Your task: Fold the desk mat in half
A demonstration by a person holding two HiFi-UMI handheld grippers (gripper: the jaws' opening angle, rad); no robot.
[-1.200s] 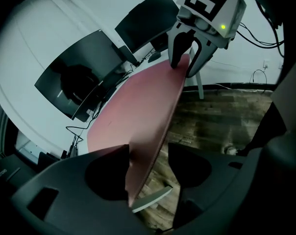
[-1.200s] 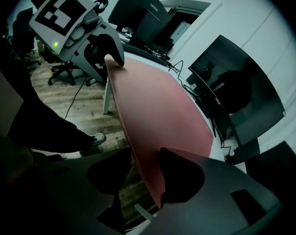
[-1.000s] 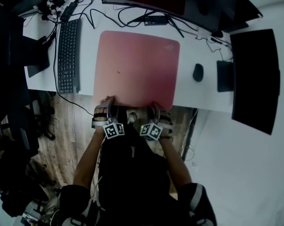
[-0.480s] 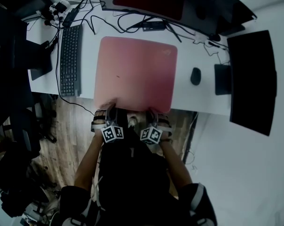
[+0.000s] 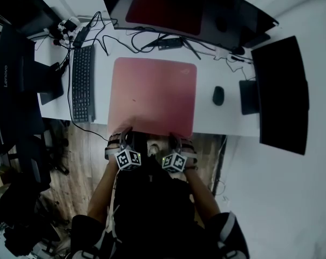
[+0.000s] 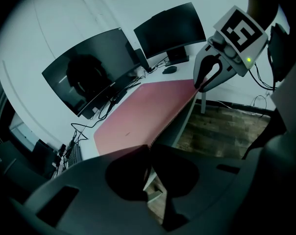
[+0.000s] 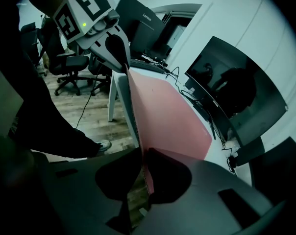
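Head view: keyboard (image 5: 82,83) left of desk mat (image 5: 152,93), mouse (image 5: 218,95) right.

Your pictures are dim and bluish: desk (image 5: 207,124) around the mat (image 5: 152,93) brightest, floor (image 5: 85,142) before the mat shadowed, monitor (image 6: 89,77) behind it mirroring a dark silhouette, both gripper views warped and black at the corners.

The desk mat (image 5: 152,93) is seen as matt and smooth, the desk top (image 5: 222,120) as smooth white, the floor (image 5: 85,144) as wood planking, the far monitor (image 6: 89,67) as glossy.
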